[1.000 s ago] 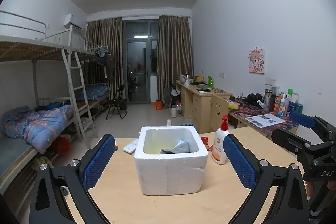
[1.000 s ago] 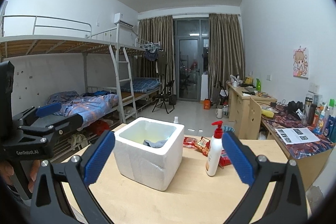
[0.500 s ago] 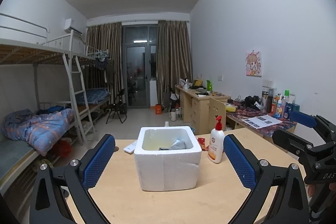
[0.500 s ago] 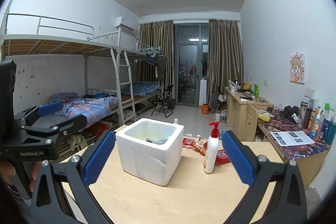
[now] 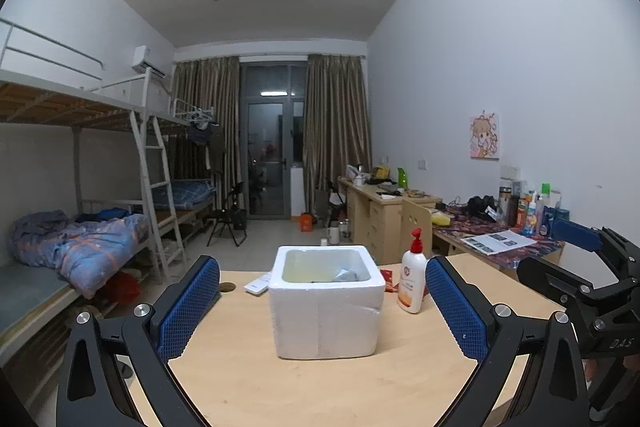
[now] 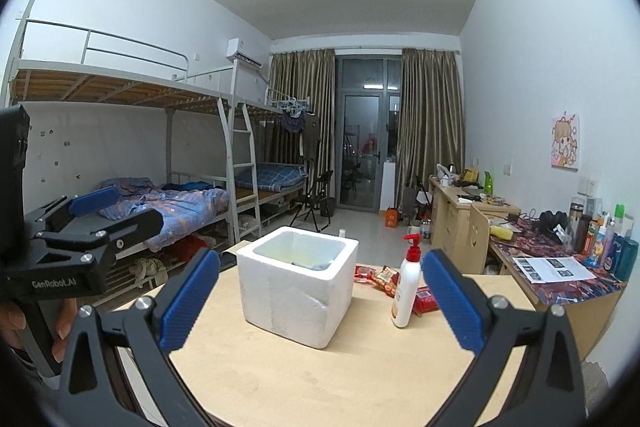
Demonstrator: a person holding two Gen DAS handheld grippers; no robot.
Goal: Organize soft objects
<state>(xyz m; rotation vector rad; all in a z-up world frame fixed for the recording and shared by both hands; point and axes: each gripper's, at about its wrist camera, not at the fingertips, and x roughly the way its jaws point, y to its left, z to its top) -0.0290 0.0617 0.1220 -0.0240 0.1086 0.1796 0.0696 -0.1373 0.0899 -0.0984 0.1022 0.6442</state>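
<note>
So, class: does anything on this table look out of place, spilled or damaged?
Nothing looks spilled or damaged. The foam box stands upright with grey cloth inside, and the pump bottle is upright. Only the red snack packets lie loose behind it.

1. White foam box (image 5: pixel 325 303) on wooden table (image 5: pixel 280 387), grey cloth (image 5: pixel 346 275) inside.
2. Pump bottle (image 5: pixel 413 277) just right of box.
3. Left gripper (image 5: pixel 322 303) spread wide, empty, framing the box.
4. Right gripper (image 5: pixel 576 267) at right edge, parted.
</note>
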